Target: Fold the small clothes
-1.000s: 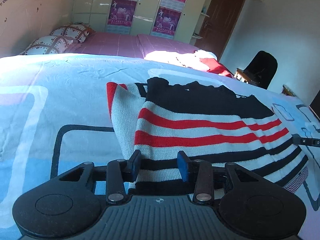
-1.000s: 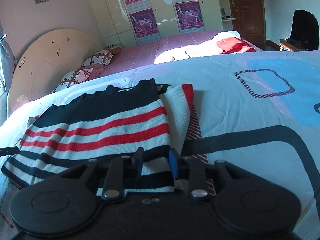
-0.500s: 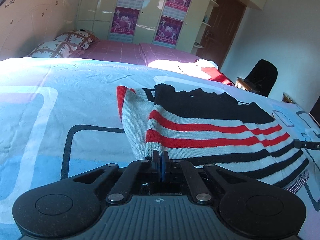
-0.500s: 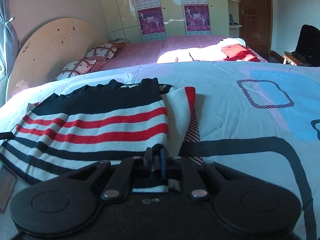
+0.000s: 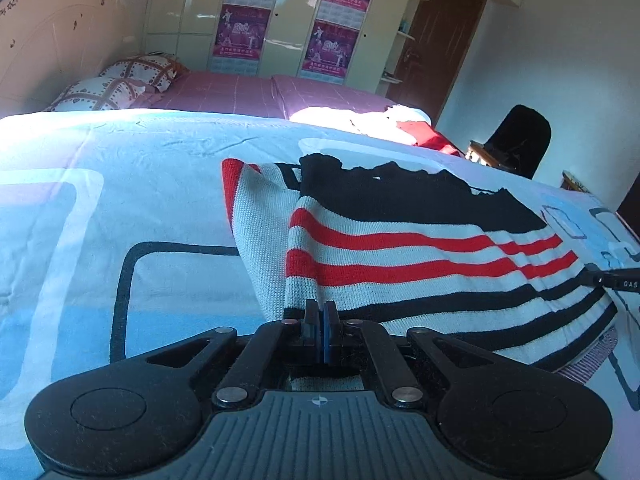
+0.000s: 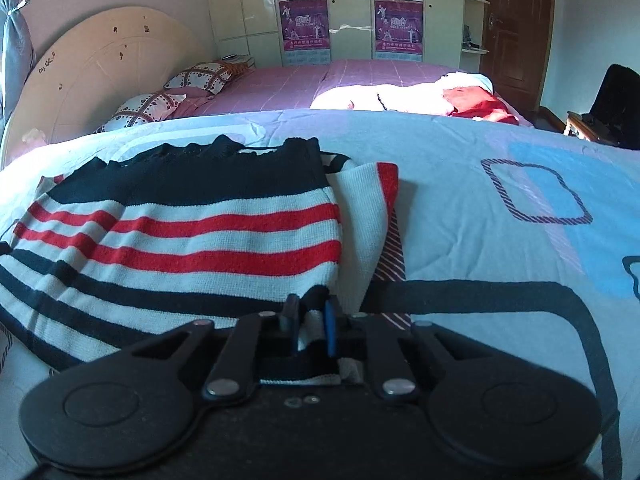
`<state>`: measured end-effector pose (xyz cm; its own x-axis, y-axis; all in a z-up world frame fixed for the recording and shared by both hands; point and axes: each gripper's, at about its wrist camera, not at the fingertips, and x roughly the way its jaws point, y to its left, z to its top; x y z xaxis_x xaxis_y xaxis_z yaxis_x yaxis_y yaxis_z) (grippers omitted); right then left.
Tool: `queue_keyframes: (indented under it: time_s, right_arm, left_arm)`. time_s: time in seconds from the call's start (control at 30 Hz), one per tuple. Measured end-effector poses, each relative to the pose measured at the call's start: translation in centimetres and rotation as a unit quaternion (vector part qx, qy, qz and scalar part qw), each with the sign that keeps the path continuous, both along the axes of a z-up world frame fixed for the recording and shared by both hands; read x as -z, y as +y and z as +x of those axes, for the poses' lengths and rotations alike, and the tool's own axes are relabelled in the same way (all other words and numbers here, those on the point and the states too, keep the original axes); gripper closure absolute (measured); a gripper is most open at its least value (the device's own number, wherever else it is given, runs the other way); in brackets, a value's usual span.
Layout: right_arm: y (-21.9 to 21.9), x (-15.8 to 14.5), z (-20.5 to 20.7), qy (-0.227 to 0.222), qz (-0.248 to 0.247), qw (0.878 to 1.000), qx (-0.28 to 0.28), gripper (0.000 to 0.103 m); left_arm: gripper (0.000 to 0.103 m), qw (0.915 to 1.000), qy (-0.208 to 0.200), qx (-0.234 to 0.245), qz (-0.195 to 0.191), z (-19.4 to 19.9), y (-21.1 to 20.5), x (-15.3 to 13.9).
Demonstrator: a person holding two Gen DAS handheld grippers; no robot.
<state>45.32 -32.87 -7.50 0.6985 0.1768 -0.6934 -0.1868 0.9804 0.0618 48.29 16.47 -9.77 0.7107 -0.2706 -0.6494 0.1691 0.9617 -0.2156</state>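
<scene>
The left hand-held gripper (image 5: 321,322) sits at the bottom centre of its frame with its jaws pressed together on the near hem of the sweater (image 5: 400,240), at the hem's left corner. From that pinch the striped knit runs away toward the upper right of the frame, its black top part farthest off, with a folded sleeve (image 5: 256,216) lying along the left side. At the far right edge of this view a dark tip (image 5: 608,280) reaches in beside the sweater's other hem corner; I take it to be part of the other tool, though too little shows to be sure.

The right hand-held gripper (image 6: 310,318) is at the bottom centre of its own frame, jaws nearly together with a bunch of hem cloth clamped between them. Here the sweater (image 6: 180,232) spreads to the left and upward, and the other folded sleeve (image 6: 372,216) lies on the right.

The sweater lies flat on the bed cover (image 6: 500,280), its hem edge running left to right between the two grips and its length pointing away from both. Each hand holds one hem corner, equally near, so the likely fold carries the hem forward toward the black collar end.
</scene>
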Motion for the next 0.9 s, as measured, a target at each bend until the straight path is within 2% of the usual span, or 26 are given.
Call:
queue_keyframes:
  time_s: [0.17,0.27,0.33,0.4,0.5,0.53,0.6,0.63,0.67,0.7,0.73,0.77,0.83,0.87,0.9]
  right_arm:
    - [-1.3,-1.6,-1.4,-0.028,0.006,1.000,0.012,0.096]
    - [-1.4,-0.1,-1.1,-0.005,-0.005,1.000,0.018,0.096]
    - [-1.0,0.7,-1.1,-0.009,-0.002,1.000,0.025,0.093]
    - [-1.1,0.0,-1.6,-0.027,0.011,0.999,0.038,0.078]
    - [-1.7,-1.4,-2.6,-0.047,0.039,0.997,0.036,0.075]
    - [-2.0,-1.6,-2.7,-0.043,0.048,0.997,0.035,0.075]
    - [-2.4,-1.5,-2.7,-0.032,0.053,0.997,0.042,0.074]
    - [-2.5,-1.3,-2.7,-0.023,0.052,0.997,0.044,0.073]
    - [-2.5,-1.0,-2.7,-0.013,0.053,0.997,0.046,0.072]
    - [-2.5,-0.6,-2.8,-0.003,0.054,0.997,0.047,0.070]
    - [-2.4,-0.2,-2.9,0.005,0.054,0.997,0.047,0.068]
    - [-2.2,0.1,-3.0,0.013,0.051,0.998,0.043,0.066]
    - [-1.5,0.7,-3.3,0.016,0.038,0.999,0.024,0.078]
    - [-1.0,0.8,-3.4,0.017,0.025,1.000,0.008,0.097]
    - [-0.6,0.6,-3.7,0.008,0.007,1.000,0.002,0.097]
  left_arm:
    - [0.103,0.9985,-0.030,-0.041,-0.019,-1.3,1.9,-0.9]
    - [0.103,0.9984,-0.005,-0.055,0.006,-1.6,3.8,0.3]
    - [0.103,0.9982,0.011,-0.058,0.011,-2.0,4.6,1.2]
    - [0.103,0.9975,-0.006,-0.069,-0.014,-3.1,5.4,0.6]
    - [0.103,0.9981,-0.005,-0.043,-0.045,-3.3,4.7,-0.6]
    - [0.099,0.9982,-0.005,-0.031,-0.051,-3.2,4.2,-0.7]
    - [0.062,0.9981,0.003,-0.020,-0.058,-2.6,3.2,-0.8]
    - [0.033,0.9979,0.003,-0.018,-0.062,-2.5,2.7,-0.7]
    - [0.032,0.9982,0.006,-0.012,-0.059,-2.3,2.2,-0.6]
    - [0.033,0.9985,0.017,-0.011,-0.051,-2.1,1.7,-0.4]
    - [0.043,0.9984,0.030,-0.010,-0.047,-2.0,1.2,0.0]
    - [0.062,0.9980,0.042,-0.010,-0.047,-1.8,1.0,0.4]
    - [0.074,0.9979,0.045,-0.019,-0.041,-2.2,0.8,0.9]
    - [0.081,0.9978,0.040,-0.022,-0.049,-2.4,0.9,0.8]
    - [0.083,0.9979,0.032,-0.026,-0.050,-2.8,0.9,0.6]
